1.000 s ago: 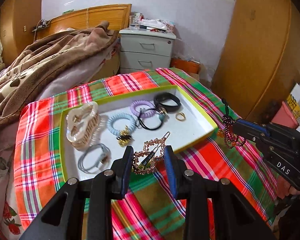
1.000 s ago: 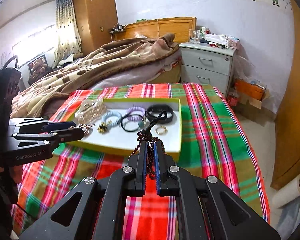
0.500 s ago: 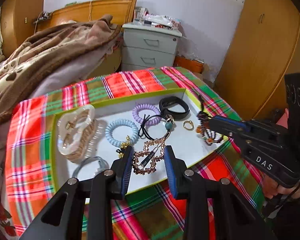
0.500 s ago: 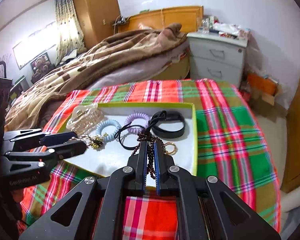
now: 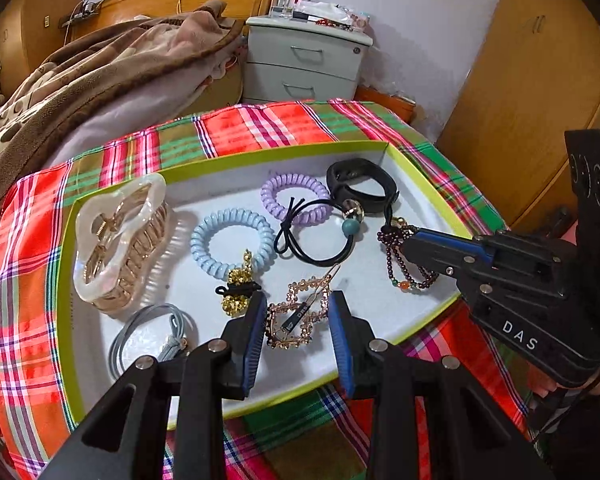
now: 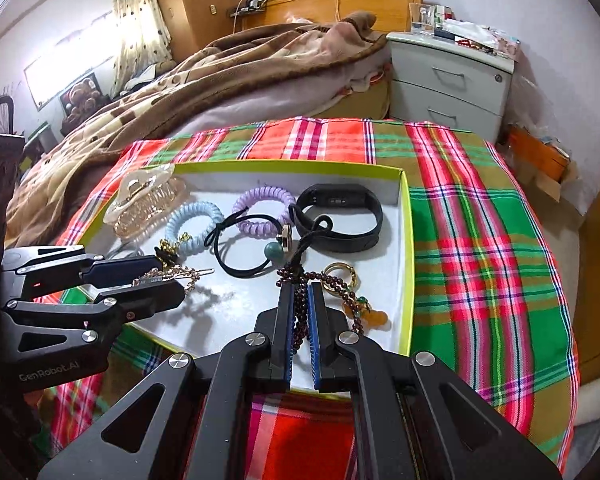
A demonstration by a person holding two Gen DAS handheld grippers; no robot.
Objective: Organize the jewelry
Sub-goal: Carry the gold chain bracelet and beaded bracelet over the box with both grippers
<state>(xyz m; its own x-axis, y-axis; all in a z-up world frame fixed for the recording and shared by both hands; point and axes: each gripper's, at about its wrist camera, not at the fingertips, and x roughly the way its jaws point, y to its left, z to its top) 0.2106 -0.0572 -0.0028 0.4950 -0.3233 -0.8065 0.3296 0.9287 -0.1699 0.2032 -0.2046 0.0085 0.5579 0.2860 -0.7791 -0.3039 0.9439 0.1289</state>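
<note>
A plaid-covered bench point(image 6: 480, 240) beside a bed carries a white tray with a green rim point(image 6: 407, 240). The left tool point(image 5: 298, 312) is clamped on a gold beaded hair clip point(image 5: 300, 314) over the tray's near edge. The right tool point(image 6: 300, 300) is clamped on a dark beaded bracelet point(image 6: 340, 280), whose loose end lies in the tray near a gold ring point(image 6: 337, 270).

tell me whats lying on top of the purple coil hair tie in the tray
The black elastic hair tie loops across the near edge of the purple coil hair tie. Where they cross, the coil is hidden.
</note>
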